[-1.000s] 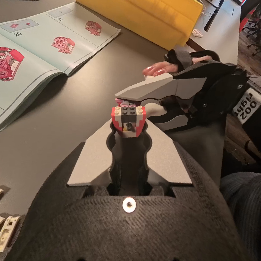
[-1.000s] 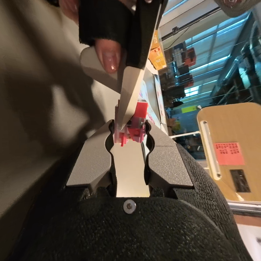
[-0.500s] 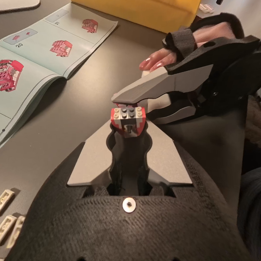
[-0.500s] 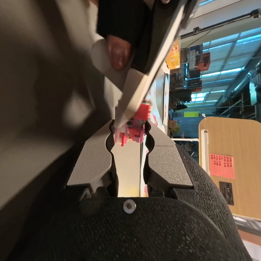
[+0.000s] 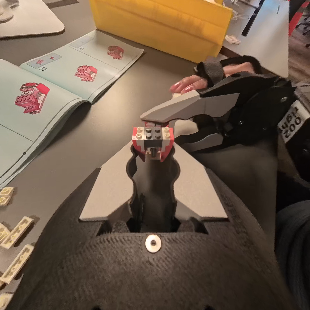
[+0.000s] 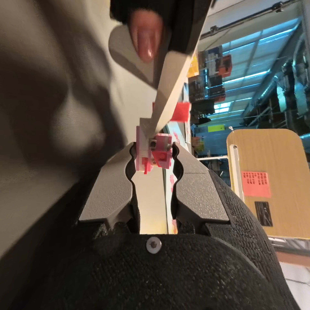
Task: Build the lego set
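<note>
In the left wrist view my left gripper (image 5: 152, 148) is shut on a red, white and black brick assembly (image 5: 152, 139) and holds it above the dark table (image 5: 83, 134). My right gripper reaches in from the right, and its upper finger (image 5: 176, 107) lies just over a pink brick assembly (image 5: 153, 125) close behind the red one. In the right wrist view my right gripper (image 6: 154, 147) is shut on that pink assembly (image 6: 159, 151), pads pressed on both sides. A finger (image 6: 169, 94) of the left gripper crosses in front, with a bit of the red assembly (image 6: 181, 111) beside it.
An open instruction booklet (image 5: 50, 94) lies at the left, a yellow box (image 5: 159, 25) behind it. Several cream flat pieces (image 5: 16, 231) lie at the near left. A grey rounded pad (image 5: 30, 21) sits at the far left. A wooden board (image 6: 268, 184) shows at the right. Both grippers' tips are close together, under 4 cm apart.
Both grippers keep their hold. The left gripper has drawn back a little from the booklet. In the right wrist view the left finger and red piece have shifted up and away from the pink assembly.
</note>
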A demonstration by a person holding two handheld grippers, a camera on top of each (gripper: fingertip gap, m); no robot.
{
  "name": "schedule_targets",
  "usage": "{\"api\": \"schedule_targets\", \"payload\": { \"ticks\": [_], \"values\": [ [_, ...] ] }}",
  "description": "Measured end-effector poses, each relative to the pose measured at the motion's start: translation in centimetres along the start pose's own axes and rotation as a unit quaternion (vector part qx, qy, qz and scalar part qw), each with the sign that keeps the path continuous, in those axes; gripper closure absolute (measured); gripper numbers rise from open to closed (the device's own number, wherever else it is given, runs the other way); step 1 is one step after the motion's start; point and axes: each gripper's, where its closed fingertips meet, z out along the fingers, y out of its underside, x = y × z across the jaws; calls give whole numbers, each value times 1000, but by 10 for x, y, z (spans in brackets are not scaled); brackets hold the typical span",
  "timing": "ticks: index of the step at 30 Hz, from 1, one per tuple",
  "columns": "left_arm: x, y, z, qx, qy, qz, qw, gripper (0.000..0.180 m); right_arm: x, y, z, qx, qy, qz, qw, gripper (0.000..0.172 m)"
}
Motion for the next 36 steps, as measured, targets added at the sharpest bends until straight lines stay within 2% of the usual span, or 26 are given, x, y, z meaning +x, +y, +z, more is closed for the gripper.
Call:
{"api": "schedule_targets", "payload": {
  "ticks": [7, 17, 21, 26, 31, 34, 36],
  "values": [
    [-1, -12, -13, 66, 44, -42, 996, 146, 3, -1, 0, 2, 12, -14, 1000, 130],
    [-3, -4, -5, 32, 24, -30, 999, 145, 6, -12, 6, -3, 21, -9, 1000, 130],
    [-3, -5, -8, 35, 43, -42, 998, 145, 8, -14, 6, -2, 26, -6, 1000, 130],
    [-5, 1, -10, 8, 58, -42, 997, 146, 7, -15, 7, -6, 26, -18, 999, 130],
    [-17, 2, -17, -1, 43, -52, 998, 146, 13, -4, 6, -18, 27, -17, 999, 130],
    [-23, 16, -14, -56, 35, -72, 995, 145, 12, 0, 6, -11, 17, -1, 1000, 130],
    [-31, 27, -11, -94, 4, -65, 993, 145, 15, -2, 3, 6, 15, 26, 1000, 130]
  ]
}}
